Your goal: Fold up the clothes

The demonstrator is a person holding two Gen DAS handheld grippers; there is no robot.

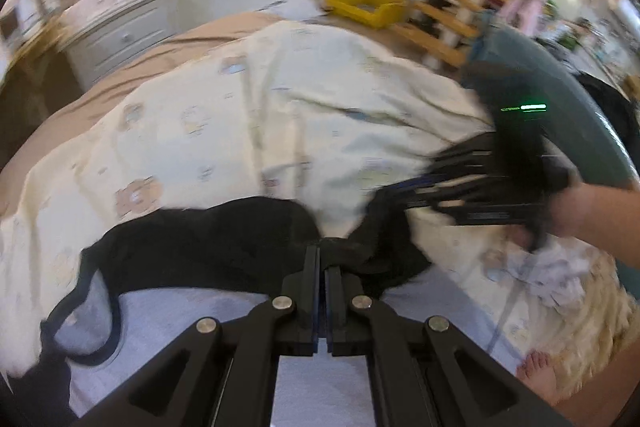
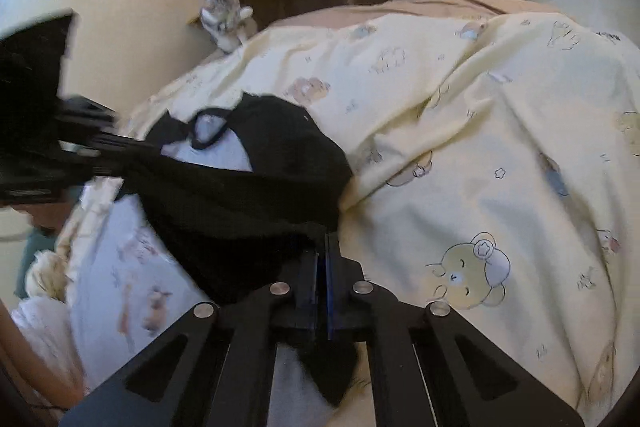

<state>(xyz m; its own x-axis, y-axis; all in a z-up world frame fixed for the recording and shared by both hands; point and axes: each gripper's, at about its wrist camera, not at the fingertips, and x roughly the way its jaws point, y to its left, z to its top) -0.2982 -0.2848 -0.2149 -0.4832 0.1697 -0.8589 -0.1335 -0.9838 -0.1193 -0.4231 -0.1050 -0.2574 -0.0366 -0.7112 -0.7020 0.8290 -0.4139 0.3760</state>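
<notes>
A black garment (image 1: 208,247) lies stretched over the bed between both grippers; one looped opening rests at its left end. My left gripper (image 1: 323,255) is shut on a bunched fold of it. In the left wrist view the right gripper (image 1: 404,191) comes in from the right, held by a hand (image 1: 592,215), and grips the same cloth. In the right wrist view the black garment (image 2: 248,187) runs from my right gripper (image 2: 323,247), shut on its edge, toward the left gripper (image 2: 132,151) at the far left. A scrap of black cloth hangs below the right jaws.
A cream bear-print duvet (image 1: 280,107) covers the bed, over a pale blue sheet (image 1: 248,311). A white nightstand (image 1: 120,27), a yellow bin (image 1: 366,5) and wooden steps (image 1: 452,11) stand behind. A cat (image 2: 226,17) sits by the bed's far corner. A bare foot (image 1: 538,371) stands below.
</notes>
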